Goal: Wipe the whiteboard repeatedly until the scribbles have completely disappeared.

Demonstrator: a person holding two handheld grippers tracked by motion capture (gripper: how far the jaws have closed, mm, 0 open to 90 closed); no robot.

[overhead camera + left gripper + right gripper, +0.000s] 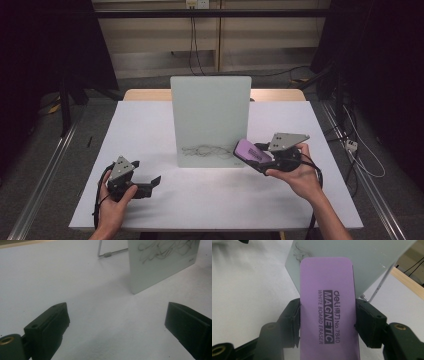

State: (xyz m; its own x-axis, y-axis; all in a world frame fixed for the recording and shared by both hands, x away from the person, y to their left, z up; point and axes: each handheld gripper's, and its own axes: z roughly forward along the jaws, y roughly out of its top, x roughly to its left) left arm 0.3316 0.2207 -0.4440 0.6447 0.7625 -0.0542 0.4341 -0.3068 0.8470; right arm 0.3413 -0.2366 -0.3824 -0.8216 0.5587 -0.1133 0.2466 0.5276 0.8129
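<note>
the right tool grips a purple rectangular whiteboard eraser by its long sides, hovering just off the scribbled lower right corner of the upright white glass board, so wiping seems next: press flat and sweep, while the left tool rests open on the white desk.

White table with a wooden strip along its far edge. A small whiteboard stands upright on it at centre, propped by a wire stand, black scribbles across its lower part.
</note>
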